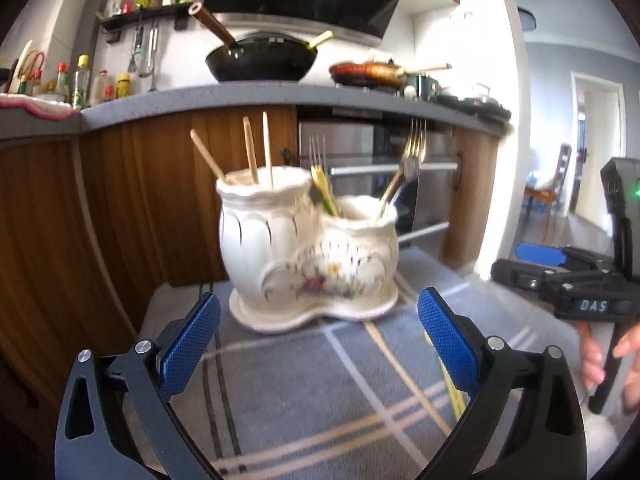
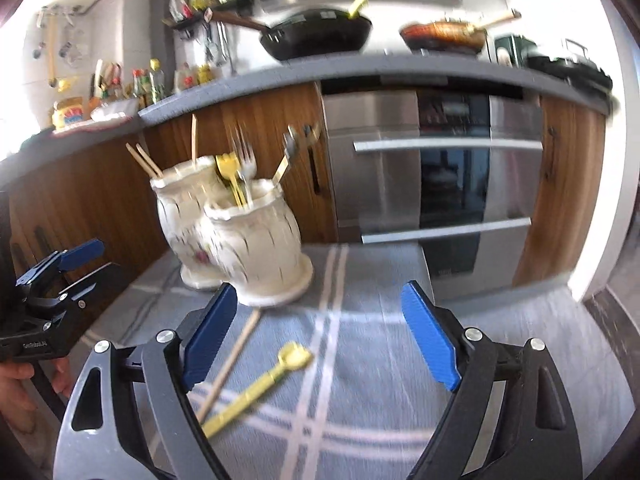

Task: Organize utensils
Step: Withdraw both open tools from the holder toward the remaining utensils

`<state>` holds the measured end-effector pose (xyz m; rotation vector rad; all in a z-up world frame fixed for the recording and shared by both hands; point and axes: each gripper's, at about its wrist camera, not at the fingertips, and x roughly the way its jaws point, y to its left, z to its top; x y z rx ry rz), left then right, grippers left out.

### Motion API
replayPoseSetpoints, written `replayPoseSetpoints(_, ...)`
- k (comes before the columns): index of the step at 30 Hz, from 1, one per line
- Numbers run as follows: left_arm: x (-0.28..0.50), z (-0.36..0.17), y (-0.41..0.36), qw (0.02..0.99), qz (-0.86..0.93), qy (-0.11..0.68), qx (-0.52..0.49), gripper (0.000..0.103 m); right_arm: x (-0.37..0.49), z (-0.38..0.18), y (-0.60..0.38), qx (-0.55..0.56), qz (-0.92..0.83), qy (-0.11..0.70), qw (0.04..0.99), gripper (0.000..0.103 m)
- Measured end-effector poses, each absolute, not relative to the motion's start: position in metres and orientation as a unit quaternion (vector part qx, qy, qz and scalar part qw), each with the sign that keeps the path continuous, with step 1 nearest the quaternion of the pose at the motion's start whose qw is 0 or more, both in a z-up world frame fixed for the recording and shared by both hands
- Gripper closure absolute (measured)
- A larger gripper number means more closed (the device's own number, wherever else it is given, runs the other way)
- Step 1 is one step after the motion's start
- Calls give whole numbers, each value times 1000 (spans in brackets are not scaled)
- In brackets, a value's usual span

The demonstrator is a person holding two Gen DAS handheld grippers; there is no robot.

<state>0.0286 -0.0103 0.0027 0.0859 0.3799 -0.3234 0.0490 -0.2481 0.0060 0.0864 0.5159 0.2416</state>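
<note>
A grey plaid tablecloth (image 2: pixel 360 360) fills the lower half of both views, below the wood-fronted kitchen counter (image 1: pixel 240 94) running across the upper frame. The white ceramic double-pot utensil holder (image 1: pixel 308 256) stands upright on the cloth at frame centre in the left view, centre-left in the right view. Its taller pot holds three wooden chopsticks (image 1: pixel 251 150); the lower pot holds metal forks (image 1: pixel 414 152) and a yellow utensil (image 1: pixel 322 188).

The left gripper (image 1: pixel 319 338) occupies the lower frame, jaws wide, gripping nothing. The right gripper (image 2: pixel 320 336) also has jaws wide and empty.

A yellow spoon (image 2: pixel 260 388) and a single wooden chopstick (image 2: pixel 232 364) lie flat on the cloth, just in front of the holder, crossing near the right gripper's left finger.
</note>
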Motion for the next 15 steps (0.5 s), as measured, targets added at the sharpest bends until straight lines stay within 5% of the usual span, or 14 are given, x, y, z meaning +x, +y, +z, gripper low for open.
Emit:
replayPoseSetpoints(10, 25, -18, -9, 963, -142, 222, 54, 5, 57, -29, -212, -1, 137, 345, 929, 16)
replayPoseSetpoints(15, 30, -19, 4, 963, -138, 232, 24, 5, 61, -39, -196, -12, 145, 378, 914, 42)
